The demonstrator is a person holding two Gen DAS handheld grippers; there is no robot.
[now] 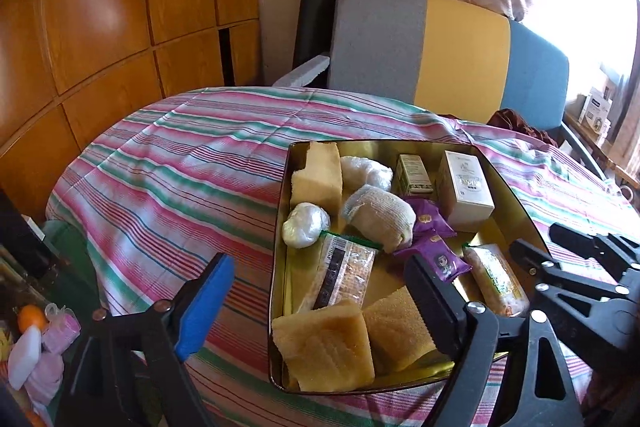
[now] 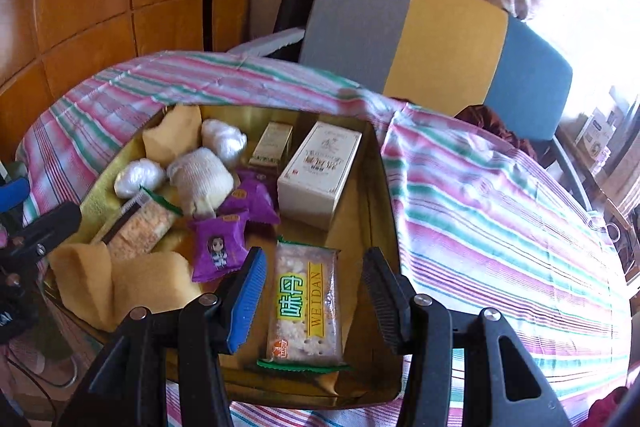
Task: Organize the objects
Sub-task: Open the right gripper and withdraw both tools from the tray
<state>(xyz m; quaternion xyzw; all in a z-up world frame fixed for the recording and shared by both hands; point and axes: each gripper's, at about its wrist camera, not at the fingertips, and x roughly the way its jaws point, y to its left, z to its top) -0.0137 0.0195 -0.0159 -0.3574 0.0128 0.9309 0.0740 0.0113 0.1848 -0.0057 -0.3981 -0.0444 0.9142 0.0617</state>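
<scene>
- Tray (image 2: 372,163), gold-lined, sits on the striped cloth (image 2: 500,211). I count most of the goods already inside it.
- Contents, right wrist view: white box (image 2: 316,173) upright at the far right wall, small green box (image 2: 272,143) beside it, purple packets (image 2: 224,243) mid-tray, three white wrapped bundles, yellow sponges (image 2: 100,283) along the near left side.
- Cracker pack (image 2: 306,307) lies flat on the tray floor at the near right. A second cracker pack (image 1: 344,275) lies left of centre.
- Right gripper (image 2: 316,299): jaws apart, straddling the cracker pack from above. Pads not touching it. My read: hovering clear of it, not gripping.
- Left gripper (image 1: 320,295): jaws wide apart, nothing between the pads. Blue finger (image 1: 206,307) is outside the tray over the cloth, the black one over the sponges.
- Step in hand, as I judge it: the placing stage is near its end; both grippers are empty.
- Next move calls for finding any item left outside the tray. None shows on the cloth in either view, so I would look around first.
</scene>
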